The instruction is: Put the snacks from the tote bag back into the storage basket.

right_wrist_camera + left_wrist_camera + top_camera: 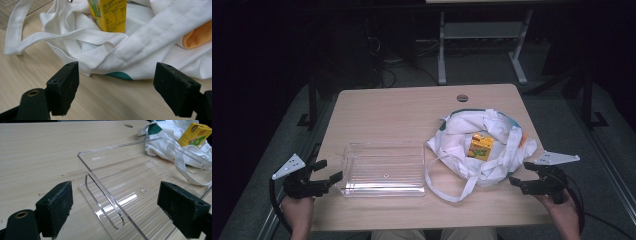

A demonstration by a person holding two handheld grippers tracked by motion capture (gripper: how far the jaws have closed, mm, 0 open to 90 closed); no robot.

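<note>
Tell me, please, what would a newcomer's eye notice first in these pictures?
Most striking is the yellow drink carton, bright in the open mouth of the crumpled white cloth bag on the table's right half. Left of the bag lies a clear plastic tray. The left gripper and the right gripper flank them near the front edge, both open.

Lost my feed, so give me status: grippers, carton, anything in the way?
Left gripper open beside clear tray. Right gripper open at white tote bag. Yellow drink carton sits in bag, untouched. Bag straps lie in front.
</note>
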